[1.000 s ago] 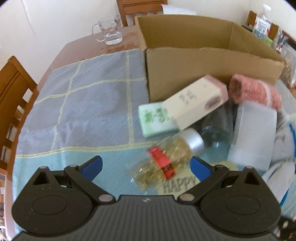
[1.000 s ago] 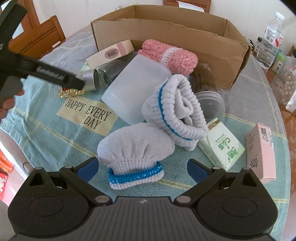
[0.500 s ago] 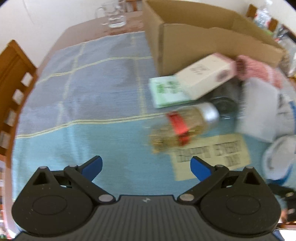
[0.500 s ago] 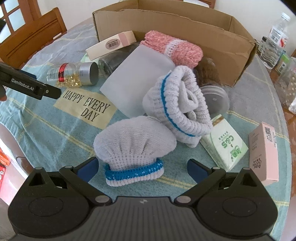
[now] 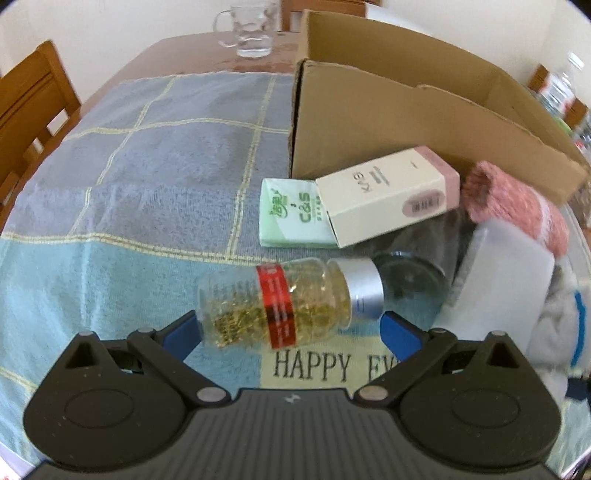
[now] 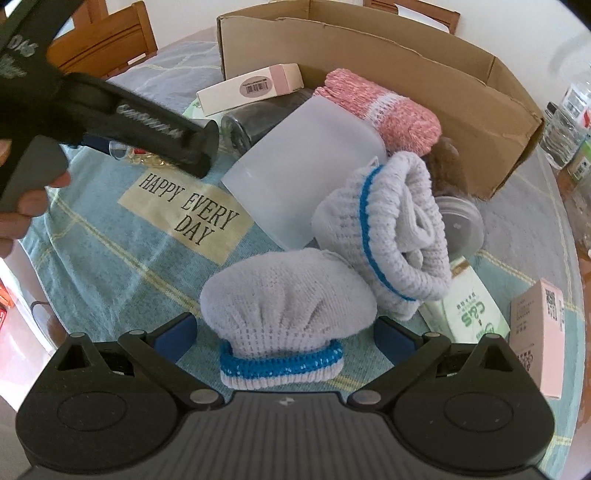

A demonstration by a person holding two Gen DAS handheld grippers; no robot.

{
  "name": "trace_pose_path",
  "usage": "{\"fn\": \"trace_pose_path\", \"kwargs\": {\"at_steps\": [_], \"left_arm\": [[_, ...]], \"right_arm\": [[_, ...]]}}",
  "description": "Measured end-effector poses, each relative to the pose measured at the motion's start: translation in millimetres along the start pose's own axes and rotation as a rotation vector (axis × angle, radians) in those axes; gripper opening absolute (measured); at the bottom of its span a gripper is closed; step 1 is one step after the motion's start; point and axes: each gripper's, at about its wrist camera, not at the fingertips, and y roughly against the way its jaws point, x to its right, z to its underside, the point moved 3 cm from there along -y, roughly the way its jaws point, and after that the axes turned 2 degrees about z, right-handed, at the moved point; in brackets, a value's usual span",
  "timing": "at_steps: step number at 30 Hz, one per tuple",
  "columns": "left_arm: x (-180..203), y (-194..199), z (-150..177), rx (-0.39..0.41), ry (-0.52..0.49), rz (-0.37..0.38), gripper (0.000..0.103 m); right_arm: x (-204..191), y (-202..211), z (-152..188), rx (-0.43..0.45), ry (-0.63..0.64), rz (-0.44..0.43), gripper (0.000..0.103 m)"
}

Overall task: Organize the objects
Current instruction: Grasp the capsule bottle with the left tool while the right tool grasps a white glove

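Low centre of my left view: bottle (image 5: pixel 291 302) lying between my left hand-held gripper (image 5: pixel 290 330), jaws apart. Right hand-held gripper (image 6: pixel 284 332) apart around sock (image 6: pixel 288 314). Box (image 5: pixel 406 122) apparently empty; everything remains unsorted.

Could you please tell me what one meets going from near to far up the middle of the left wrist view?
Left gripper → pill bottle → green tissue pack → cardboard box → glass mug.
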Motion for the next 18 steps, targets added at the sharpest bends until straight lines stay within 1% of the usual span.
{"fn": "trace_pose_path", "kwargs": {"at_steps": [3, 9, 12, 18], "left_arm": [[-2, 1, -1, 0.008, 0.031, -0.018, 0.101], [-17, 11, 2, 0.019, 0.020, -0.061, 0.101], [-18, 13, 0, 0.028, 0.013, -0.064, 0.101], [-12, 8, -5, 0.063, -0.049, -0.098, 0.101]], "right_arm": [[0, 0, 0, 0.001, 0.002, -0.001, 0.103], [-1, 2, 3, -0.005, 0.011, -0.007, 0.103], [-2, 1, 2, 0.002, 0.012, -0.009, 0.103], [-3, -2, -2, 0.016, -0.012, -0.004, 0.103]]}}
